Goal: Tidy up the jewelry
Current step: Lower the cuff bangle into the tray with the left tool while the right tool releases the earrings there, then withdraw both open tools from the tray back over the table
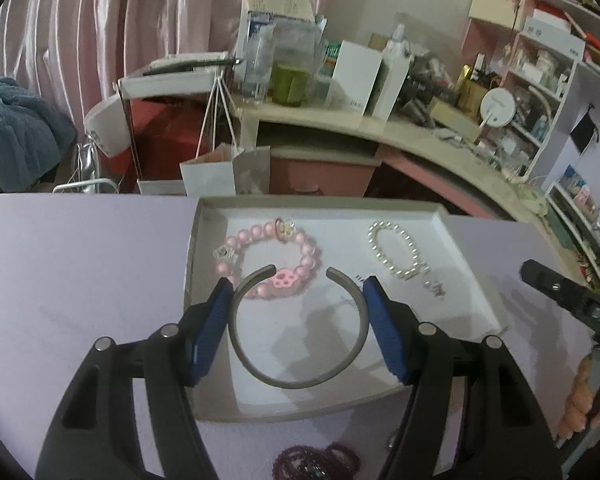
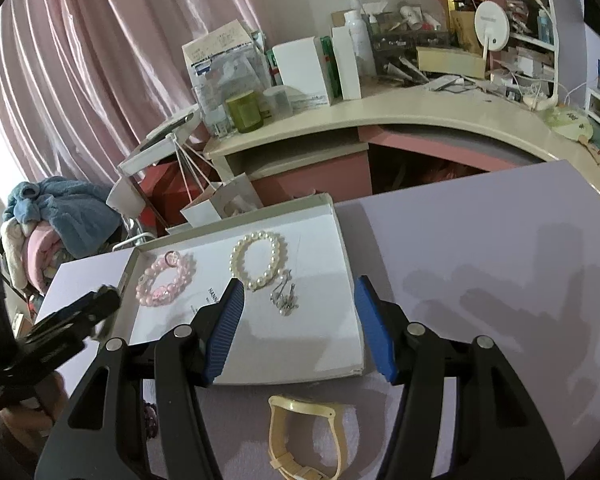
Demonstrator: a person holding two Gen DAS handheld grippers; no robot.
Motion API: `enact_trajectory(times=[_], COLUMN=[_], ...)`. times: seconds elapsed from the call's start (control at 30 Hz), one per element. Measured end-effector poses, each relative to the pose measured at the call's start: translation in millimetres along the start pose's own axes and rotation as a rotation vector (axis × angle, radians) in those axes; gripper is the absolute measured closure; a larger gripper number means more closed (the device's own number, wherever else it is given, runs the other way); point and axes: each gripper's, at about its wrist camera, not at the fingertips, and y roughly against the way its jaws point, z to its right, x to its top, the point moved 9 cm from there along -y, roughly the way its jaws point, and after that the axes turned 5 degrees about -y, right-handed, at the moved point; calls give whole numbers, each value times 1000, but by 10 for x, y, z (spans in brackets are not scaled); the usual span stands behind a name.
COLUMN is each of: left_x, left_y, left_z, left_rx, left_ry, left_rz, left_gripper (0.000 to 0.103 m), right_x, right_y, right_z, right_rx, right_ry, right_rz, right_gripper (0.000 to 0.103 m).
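Note:
A shallow grey box lid with a white floor lies on the lilac table. In it lie a pink bead bracelet, a pearl bracelet and silver earrings. My left gripper holds a grey open bangle between its blue pads, above the lid's near part. My right gripper is open and empty over the lid; the pearl bracelet, pink bracelet and earrings lie ahead of it.
A cream watch lies on the table just before the lid, under my right gripper. A dark beaded bracelet lies by the near edge. Behind stand a cluttered desk, a paper bag and pink curtains.

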Motion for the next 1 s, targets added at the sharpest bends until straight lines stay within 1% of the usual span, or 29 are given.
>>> enact_trajectory(times=[0.3,0.37,0.4,0.43,0.47,0.57,0.7,0.87,1.0], left_x=[-17,0,15,31,37,33,-41,-271,-554], left_y=[-186,-177,-156,-131,-93,75,452,996,1435], left_z=[-43,-37,-41,-51,-63,-134,-322,-595,-813], left_rx=[10,6,7,11,13,14,35,106,175], left_ry=[-3,-5,-5,-4,-2,22,70,122,178], left_rz=[-27,-20,-8,2,13,37,84,128,149], left_gripper=[36,33,27,25,25,25,23,21,19], right_x=[-84,-81,-79,-81,-80,-94,-129,-281,-450], right_y=[-65,-45,-28,-10,5,88,232,478,643], right_z=[-50,-56,-54,-56,-55,-53,-67,-92,-138], right_rx=[9,10,9,8,7,7,7,22,34], right_ry=[-3,-1,-1,-1,-2,-5,6,7,14], right_rz=[-24,-19,-15,-12,-9,3,18,28,24], right_gripper=[44,44,44,44,44,44,44,44,44])
